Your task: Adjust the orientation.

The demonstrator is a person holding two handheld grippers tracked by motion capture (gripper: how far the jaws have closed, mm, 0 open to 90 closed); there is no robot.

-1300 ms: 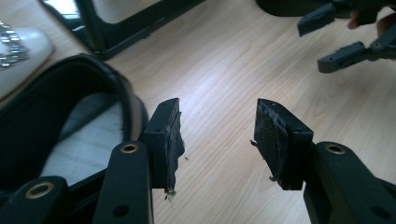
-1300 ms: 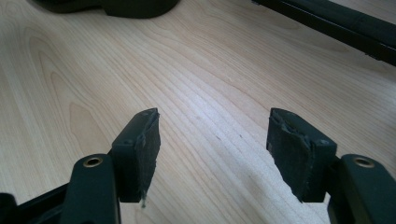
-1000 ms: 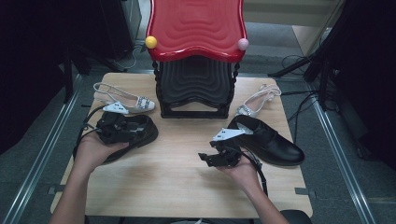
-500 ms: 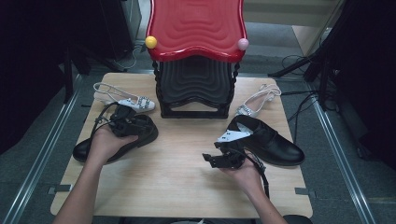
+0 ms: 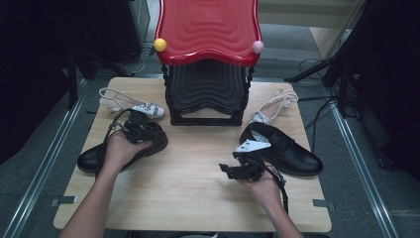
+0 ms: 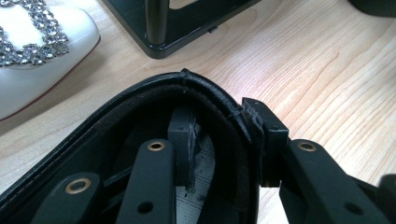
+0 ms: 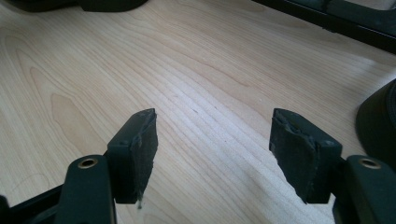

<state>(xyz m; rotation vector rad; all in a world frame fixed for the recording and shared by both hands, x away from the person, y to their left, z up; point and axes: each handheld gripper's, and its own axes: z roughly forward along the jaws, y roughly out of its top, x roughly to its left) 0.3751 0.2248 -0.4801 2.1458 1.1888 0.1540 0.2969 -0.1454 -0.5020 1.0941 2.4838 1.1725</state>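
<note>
My left gripper point(image 5: 136, 130) is down on the heel end of the left black leather shoe point(image 5: 94, 158). In the left gripper view its jaws have just been closing around the heel rim point(image 6: 219, 100): one pad point(image 6: 183, 140) is inside the shoe, a little off the lining, and the other pad point(image 6: 256, 123) lies against the outside. The left gripper point(image 6: 218, 114) is still open. My right gripper point(image 5: 233, 171) hovers low over bare wood beside the right black shoe point(image 5: 292, 153), and the right gripper point(image 7: 212, 126) stands open with nothing between its jaws.
A black ribbed stand point(image 5: 205, 94) with a red wavy top point(image 5: 208, 29) sits at the back middle of the wooden table point(image 5: 188, 198). A white jewelled sandal point(image 5: 126, 101) lies left of it and another sandal point(image 5: 272, 106) lies right of it.
My left hand has moved right and down, bringing its gripper onto the heel of the left black shoe with narrower jaws. The right hand has barely shifted.
</note>
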